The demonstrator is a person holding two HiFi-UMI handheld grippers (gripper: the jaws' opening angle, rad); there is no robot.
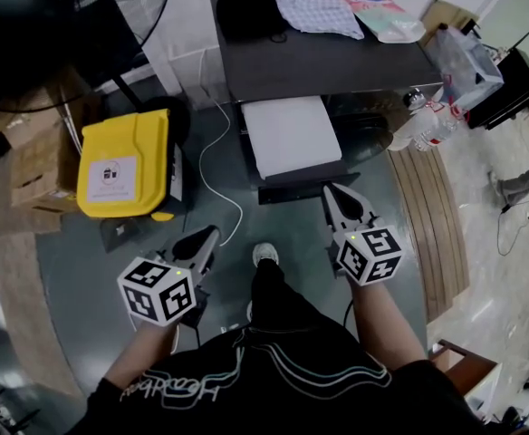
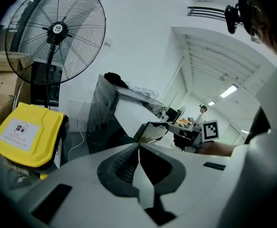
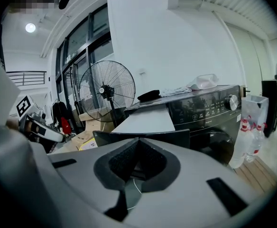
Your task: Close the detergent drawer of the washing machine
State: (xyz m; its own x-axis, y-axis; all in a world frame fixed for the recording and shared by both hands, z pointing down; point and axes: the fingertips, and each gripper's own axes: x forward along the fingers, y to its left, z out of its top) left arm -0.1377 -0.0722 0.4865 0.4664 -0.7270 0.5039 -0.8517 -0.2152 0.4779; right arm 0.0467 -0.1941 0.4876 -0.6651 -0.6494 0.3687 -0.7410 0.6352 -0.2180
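We're looking down at the dark washing machine [image 1: 337, 62], and the detergent drawer [image 1: 292, 134] is pulled well out toward us, its pale top showing and its dark front panel at the near end. The right gripper [image 1: 332, 190] sits at the right corner of that panel with its fingers pressed together on nothing; from the head view we can't quite tell if the tips touch the panel. In the right gripper view the drawer looms just beyond the tips. The left gripper [image 1: 212, 233] hangs nearer us and left of the drawer, apart from it, fingers together and empty too. A yellow bin [image 1: 124, 161] stands further left on the floor.
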